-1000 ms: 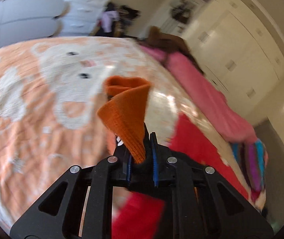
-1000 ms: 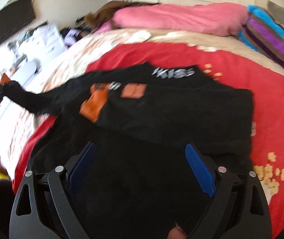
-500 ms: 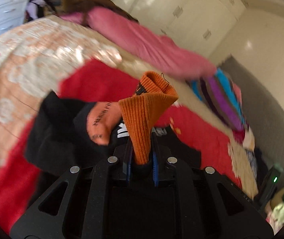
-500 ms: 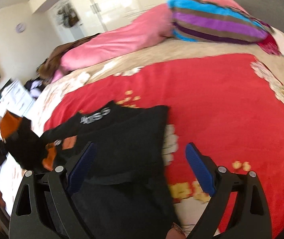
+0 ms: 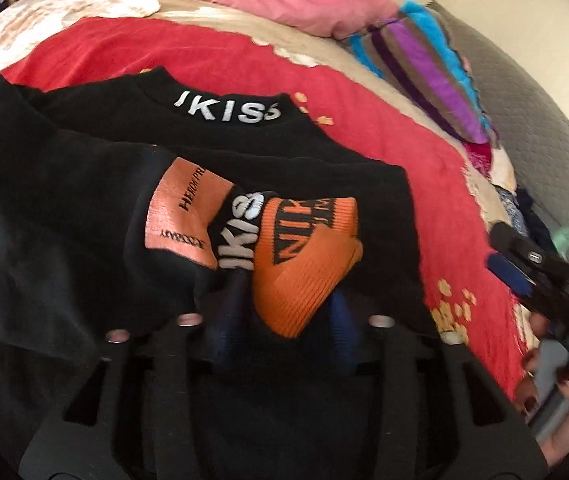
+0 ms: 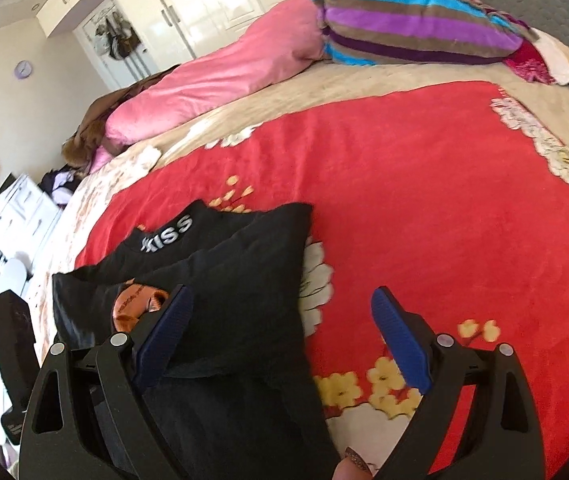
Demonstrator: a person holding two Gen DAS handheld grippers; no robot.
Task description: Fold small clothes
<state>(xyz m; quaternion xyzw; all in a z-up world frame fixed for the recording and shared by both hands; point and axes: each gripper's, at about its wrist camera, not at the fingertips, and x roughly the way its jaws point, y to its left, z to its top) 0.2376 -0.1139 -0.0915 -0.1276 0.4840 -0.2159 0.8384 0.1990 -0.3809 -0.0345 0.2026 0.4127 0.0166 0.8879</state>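
Black knit sweater with white lettered collar [image 5: 228, 112] lies on the red floral bed blanket [image 6: 424, 184]. Its orange ribbed cuff [image 5: 304, 272] sits between the left gripper [image 5: 284, 312] fingers, which are opening; sleeve axis runs across the chest. Right gripper [image 6: 280, 344] fingers wide apart, empty, at the sweater's right edge. One sweater, two grippers.
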